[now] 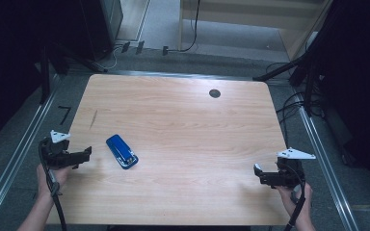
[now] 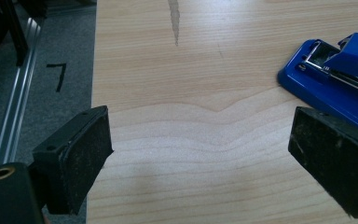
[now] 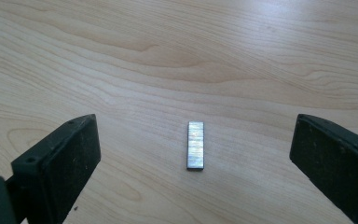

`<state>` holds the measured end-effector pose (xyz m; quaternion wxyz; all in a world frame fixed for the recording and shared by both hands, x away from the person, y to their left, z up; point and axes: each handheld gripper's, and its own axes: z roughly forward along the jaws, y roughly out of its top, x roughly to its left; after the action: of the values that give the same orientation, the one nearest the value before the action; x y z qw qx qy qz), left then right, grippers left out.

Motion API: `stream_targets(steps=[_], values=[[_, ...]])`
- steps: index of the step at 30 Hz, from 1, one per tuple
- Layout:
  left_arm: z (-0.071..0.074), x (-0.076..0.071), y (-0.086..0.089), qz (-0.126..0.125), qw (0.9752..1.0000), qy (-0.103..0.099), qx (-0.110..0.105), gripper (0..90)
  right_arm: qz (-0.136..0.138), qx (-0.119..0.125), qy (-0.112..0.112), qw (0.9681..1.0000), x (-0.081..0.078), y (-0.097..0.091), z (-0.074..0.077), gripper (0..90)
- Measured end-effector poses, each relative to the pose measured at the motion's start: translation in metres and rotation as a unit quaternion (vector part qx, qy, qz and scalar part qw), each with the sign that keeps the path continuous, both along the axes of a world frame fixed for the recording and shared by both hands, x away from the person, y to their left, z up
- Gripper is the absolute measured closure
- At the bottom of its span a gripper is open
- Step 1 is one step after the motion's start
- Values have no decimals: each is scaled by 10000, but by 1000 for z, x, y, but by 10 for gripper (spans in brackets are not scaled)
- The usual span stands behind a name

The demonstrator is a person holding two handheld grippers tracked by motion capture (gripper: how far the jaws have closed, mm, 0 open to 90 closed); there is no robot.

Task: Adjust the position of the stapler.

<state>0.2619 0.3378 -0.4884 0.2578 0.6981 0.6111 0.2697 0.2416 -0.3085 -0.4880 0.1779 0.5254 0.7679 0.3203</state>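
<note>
Stapler (image 1: 122,151) on table (image 1: 183,120), just right of left hand-held gripper (image 1: 87,155), staple strip (image 3: 196,145) before right hand-held gripper (image 1: 257,172)

Looking like lab or recording room set up for test work. Pale wood worktop (image 1: 183,120) standing alone on grey carpet floor (image 1: 19,144), round cable hole (image 1: 215,93) showing near far edge. Metal rails (image 1: 320,159) running along both sides of worktop. Black stand legs (image 1: 279,70) and loose cables (image 1: 289,103) lying around on floor, plugs (image 1: 139,47) sitting beyond far edge. Dark curtains (image 1: 361,72) hanging at both sides. Black tape mark (image 1: 65,114) sticking on carpet at left.
</note>
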Motion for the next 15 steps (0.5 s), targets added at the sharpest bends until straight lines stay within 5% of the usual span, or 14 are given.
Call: stream_targets(steps=[9,15], values=[[1,8,-4,-255,9996,95,43,79,139,-65,137,9998,-1,3,-2,4],[4,13,-7,-295,9996,-47,-19,146,221,-131,142,9996,-3,6,-2,8]])
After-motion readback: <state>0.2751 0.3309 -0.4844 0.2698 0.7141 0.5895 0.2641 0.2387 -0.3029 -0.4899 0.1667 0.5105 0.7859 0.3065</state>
